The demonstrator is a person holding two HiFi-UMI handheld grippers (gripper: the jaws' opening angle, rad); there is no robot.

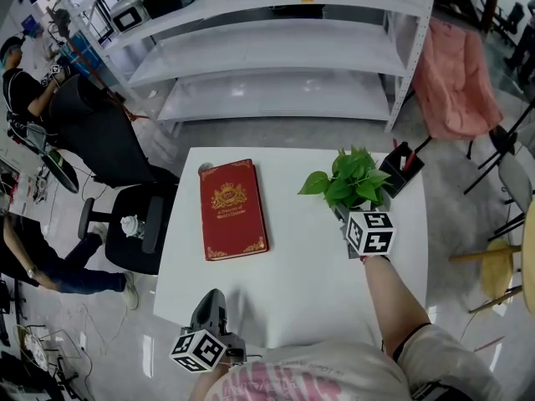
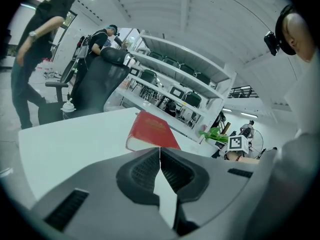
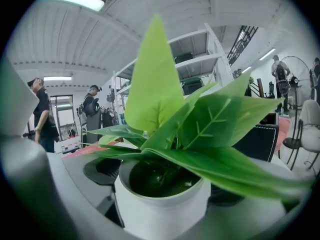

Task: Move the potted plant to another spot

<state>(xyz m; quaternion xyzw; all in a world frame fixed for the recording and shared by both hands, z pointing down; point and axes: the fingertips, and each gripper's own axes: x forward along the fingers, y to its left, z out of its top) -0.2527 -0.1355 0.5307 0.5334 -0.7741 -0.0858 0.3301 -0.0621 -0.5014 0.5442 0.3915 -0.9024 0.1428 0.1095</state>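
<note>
**Two grippers, one pot: the plant sat at the table's right rear**

Your right gripper [image 1: 354, 214] was clamped on the white pot of the potted plant [image 1: 351, 182]. In the right gripper view the pot filled the space between the two jaws, with its green leaves spreading over them. The plant was over the right rear part of the white table [image 1: 301, 282], nearer the right edge than the middle. I could not tell whether the pot's base touched the top.

Your left gripper [image 1: 209, 309] was at the near left edge of the table. Its jaws were pressed together with nothing between them.

A red book [image 1: 231, 210] lay flat on the left half, well apart from the plant. A broad strip of bare tabletop ran between the two, and the near middle of the table was bare as well. A black object [image 1: 405, 165] stood just behind the plant at the back right corner.

Beyond the far edge stood white shelving [image 1: 276, 57]. A black office chair [image 1: 125, 224] was just off the left edge, and a pink cloth [image 1: 451, 73] hung past the right rear corner.

The book's cover carried a gold crest and gold lettering, too small to read. Your grippers' cubes bore only black-and-white square markers.
</note>
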